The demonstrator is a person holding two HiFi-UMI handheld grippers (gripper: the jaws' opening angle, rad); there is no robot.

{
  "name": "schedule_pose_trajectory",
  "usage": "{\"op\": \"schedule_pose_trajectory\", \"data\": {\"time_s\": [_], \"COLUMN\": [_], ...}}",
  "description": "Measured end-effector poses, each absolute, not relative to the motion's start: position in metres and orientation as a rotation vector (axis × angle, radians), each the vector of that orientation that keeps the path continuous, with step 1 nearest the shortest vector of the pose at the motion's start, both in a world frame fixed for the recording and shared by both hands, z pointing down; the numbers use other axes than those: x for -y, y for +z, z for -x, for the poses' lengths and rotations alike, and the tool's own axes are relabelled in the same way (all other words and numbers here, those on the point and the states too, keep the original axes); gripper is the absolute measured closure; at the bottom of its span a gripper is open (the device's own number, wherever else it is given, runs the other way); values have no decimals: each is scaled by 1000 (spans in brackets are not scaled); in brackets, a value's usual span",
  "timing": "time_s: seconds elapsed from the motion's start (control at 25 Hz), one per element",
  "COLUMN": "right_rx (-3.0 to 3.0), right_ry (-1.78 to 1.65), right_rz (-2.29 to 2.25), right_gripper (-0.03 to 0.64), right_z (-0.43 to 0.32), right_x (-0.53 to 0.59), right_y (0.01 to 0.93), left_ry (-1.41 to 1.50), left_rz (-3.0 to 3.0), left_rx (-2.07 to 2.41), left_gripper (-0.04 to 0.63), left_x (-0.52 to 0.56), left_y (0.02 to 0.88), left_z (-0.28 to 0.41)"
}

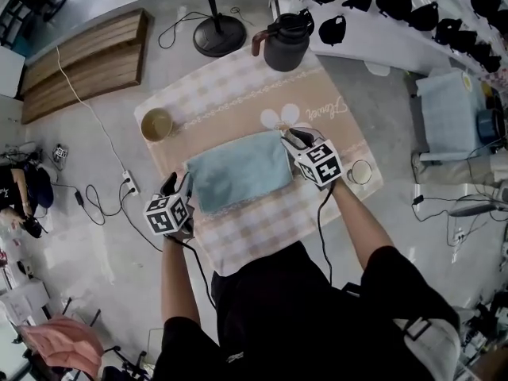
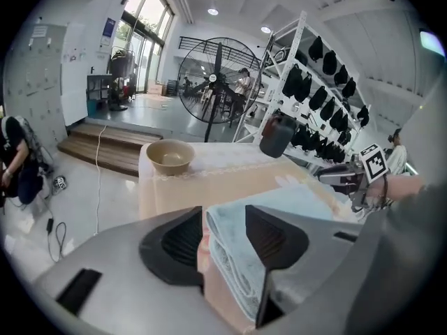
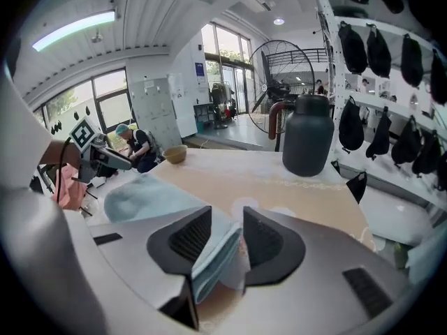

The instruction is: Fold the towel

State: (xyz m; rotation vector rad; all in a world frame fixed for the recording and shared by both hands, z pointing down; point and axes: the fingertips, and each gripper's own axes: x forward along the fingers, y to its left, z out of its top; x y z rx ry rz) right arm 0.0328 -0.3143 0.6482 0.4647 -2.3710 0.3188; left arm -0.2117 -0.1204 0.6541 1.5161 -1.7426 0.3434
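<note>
**Tablecloth [image 1: 238, 94] carrying a folded towel [image 1: 238, 173], with a gripper at each end**

Checked beige cloth is covering the whole table. The person's dark torso is blocking its near edge, so the front corners are hidden.

The pale blue towel is lying flat just past that edge, near the middle of the table, with its long side running across. The left gripper [image 2: 223, 237] is sitting at the towel's left end with its jaws standing wide. The stacked folds are rising between them. A strip of the cloth is showing between one pad and the towel, and the other pad is so close that contact is hard to judge. The right gripper [image 3: 218, 239] is sitting at the right end with its jaws narrower but apart. The thin folded edge is leaning toward one pad, with a gap at the other. From the head view, the marker cubes are masking most of both pairs of jaws.

A small cup [image 1: 361, 171] is sitting at the right edge, just beside the right gripper. Farther off, a tan bowl [image 1: 156, 124] is standing near the left edge and a dark jug [image 1: 286, 42] at the far edge. Beyond the table a fan base [image 1: 220, 34] is resting on the floor, its head cut off by the top of the picture.
</note>
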Motion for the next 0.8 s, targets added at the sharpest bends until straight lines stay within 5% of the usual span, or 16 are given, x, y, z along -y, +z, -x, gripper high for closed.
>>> {"op": "schedule_pose_trajectory", "data": {"time_s": [0.16,0.8], "right_rx": [2372,2282], "right_ry": [337,396], "right_rz": [-546,-947], "right_gripper": [448,448], "right_z": [-32,-40], "right_x": [286,44], "right_y": [649,602], "left_ry": [314,384], "left_rz": [-1594,-1992], "left_rx": [1637,1259], "left_gripper": [410,410], "left_x": [99,-22], "left_y": [662,633], "left_z": [206,191]}}
